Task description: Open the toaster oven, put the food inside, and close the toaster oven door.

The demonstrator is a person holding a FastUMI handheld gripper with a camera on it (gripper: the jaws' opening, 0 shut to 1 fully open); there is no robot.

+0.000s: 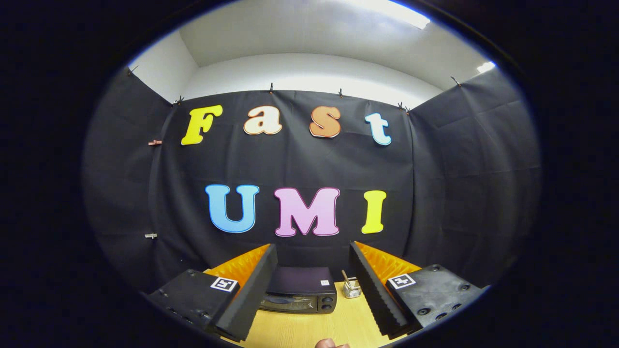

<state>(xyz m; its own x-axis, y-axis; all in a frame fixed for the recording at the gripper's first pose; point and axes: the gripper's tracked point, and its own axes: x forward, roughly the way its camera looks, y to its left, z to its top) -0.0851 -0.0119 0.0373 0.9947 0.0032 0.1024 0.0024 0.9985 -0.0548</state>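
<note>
Wooden table (pixel 309 326) lies bare between the spread-apart gripper (pixel 313 295) fingers, toaster oven (pixel 300 290) at twelve o'clock, door closed, small jar (pixel 352 288) beside it at three.

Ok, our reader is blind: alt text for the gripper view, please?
An open gripper points at a shut toaster oven on a wooden table. A small glass jar stands beside the oven, and a bit of food lies nearest, between the fingers.

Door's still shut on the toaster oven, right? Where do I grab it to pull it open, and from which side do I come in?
Yes, shut. The toaster oven sits on the table beyond the open gripper, front facing it. Its handle isn't clearly resolved; it's probably along the top edge of the glass door. Come straight from the front, slightly above, fingers spanning that edge, then pull down.
</note>
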